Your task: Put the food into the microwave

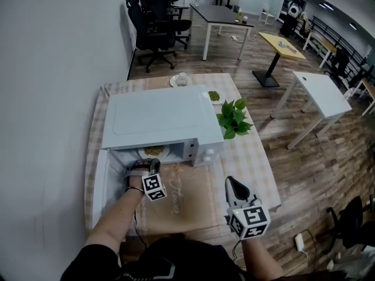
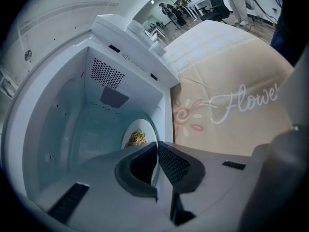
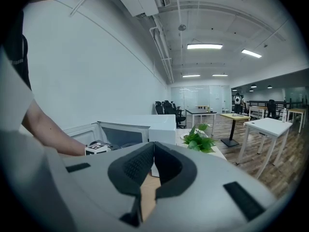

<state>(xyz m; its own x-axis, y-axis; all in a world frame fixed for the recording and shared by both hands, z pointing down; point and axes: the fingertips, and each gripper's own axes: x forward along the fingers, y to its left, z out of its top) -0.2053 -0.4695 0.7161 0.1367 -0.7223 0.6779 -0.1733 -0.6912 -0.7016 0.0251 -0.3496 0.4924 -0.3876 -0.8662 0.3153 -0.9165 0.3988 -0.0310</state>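
With the left gripper (image 2: 158, 146) and right gripper (image 3: 153, 146) jaws both closed on nothing, the plate (image 2: 148, 127) of food (image 2: 136, 138) sits inside the microwave (image 2: 63, 129) just beyond the left tips; it is probably rigid, breakable and slick, so grip its rim.

Bright, even light from ceiling strip lights (image 3: 204, 46); fisheye-bent edges, dark corners, perhaps soft foreground.
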